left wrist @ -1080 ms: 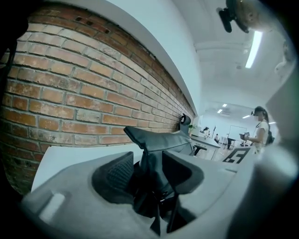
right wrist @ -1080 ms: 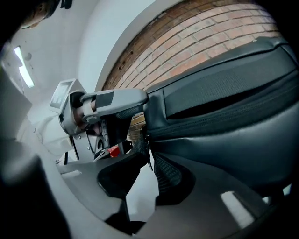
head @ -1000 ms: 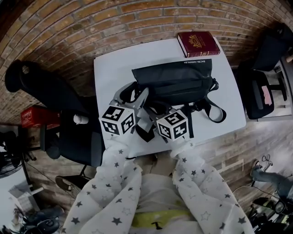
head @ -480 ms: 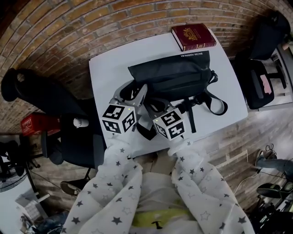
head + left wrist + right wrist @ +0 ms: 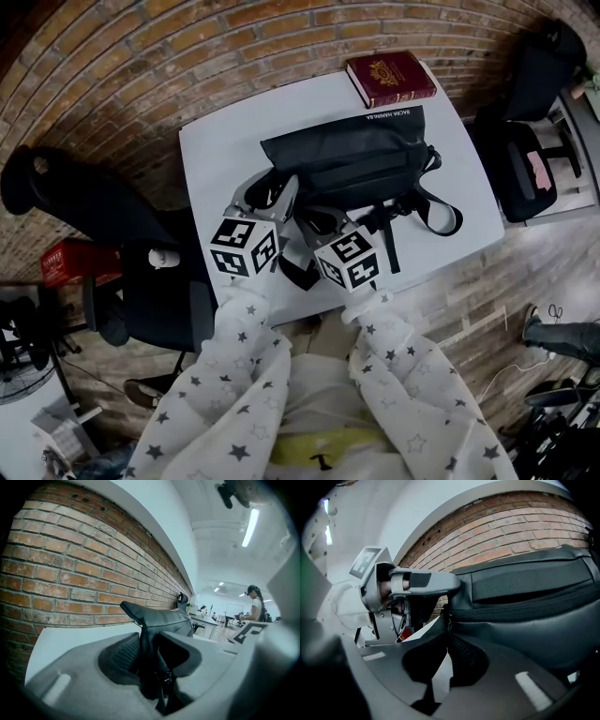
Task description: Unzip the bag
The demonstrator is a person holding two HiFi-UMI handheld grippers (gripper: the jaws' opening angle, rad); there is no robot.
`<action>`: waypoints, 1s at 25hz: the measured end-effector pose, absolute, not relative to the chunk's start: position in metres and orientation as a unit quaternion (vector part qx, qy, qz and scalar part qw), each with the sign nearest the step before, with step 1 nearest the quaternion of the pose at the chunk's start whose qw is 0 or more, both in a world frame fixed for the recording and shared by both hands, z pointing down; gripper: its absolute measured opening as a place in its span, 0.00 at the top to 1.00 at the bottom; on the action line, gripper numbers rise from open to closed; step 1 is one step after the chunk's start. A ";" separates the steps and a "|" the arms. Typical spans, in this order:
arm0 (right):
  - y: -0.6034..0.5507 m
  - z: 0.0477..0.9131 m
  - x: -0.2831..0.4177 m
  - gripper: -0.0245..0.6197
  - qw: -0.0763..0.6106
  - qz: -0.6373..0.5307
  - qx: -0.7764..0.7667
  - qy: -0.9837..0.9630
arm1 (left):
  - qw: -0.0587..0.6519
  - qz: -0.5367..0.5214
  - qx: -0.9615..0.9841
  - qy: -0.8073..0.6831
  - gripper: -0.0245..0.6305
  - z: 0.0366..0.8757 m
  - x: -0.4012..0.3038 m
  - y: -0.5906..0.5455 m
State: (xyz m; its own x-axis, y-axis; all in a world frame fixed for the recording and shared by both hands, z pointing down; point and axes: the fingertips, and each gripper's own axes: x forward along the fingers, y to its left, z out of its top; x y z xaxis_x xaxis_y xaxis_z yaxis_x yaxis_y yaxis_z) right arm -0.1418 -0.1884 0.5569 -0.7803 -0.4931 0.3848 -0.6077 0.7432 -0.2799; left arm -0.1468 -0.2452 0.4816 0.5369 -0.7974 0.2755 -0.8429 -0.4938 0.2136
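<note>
A black bag [image 5: 352, 155] lies on the white table [image 5: 216, 150], its strap [image 5: 441, 211] trailing to the right. My left gripper [image 5: 275, 192] is at the bag's left end. In the left gripper view its jaws have just been closing, and the left gripper [image 5: 150, 644] pinches the upright fold of the bag [image 5: 159, 618]. My right gripper [image 5: 307, 217] sits just right of it. Its jaws have just been closing too, and the right gripper [image 5: 447, 625] meets on the zipper pull [image 5: 446, 616] at the left end of the zipper [image 5: 511, 613]. The left gripper [image 5: 412, 585] shows close beside it.
A red book [image 5: 391, 77] lies at the table's far right corner, behind the bag. A brick wall runs behind the table. Black chairs stand at the left [image 5: 112, 202] and right [image 5: 525, 159] of the table.
Both grippers have stayed at the bag's near left corner. The right gripper has edged in toward the bag's end, and both pairs of jaws look narrower than before.
</note>
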 end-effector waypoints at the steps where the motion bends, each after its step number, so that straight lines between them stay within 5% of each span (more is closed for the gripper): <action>1: -0.188 0.557 -0.141 0.93 0.147 0.197 0.299 -0.922 | 0.162 0.070 0.861 -0.477 0.77 0.482 -0.147 -0.245; 25: -0.193 0.546 -0.105 0.94 0.160 0.201 0.258 -0.931 | 0.130 0.073 0.842 -0.518 0.78 0.482 -0.147 -0.244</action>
State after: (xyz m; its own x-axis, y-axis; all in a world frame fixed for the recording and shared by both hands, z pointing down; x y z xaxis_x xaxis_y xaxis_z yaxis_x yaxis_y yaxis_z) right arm -0.1051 -0.1929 0.5463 -0.8158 -0.4152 0.4027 -0.5445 0.7862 -0.2924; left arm -0.1473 -0.2444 0.4823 0.4516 -0.8540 0.2582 -0.8921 -0.4287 0.1426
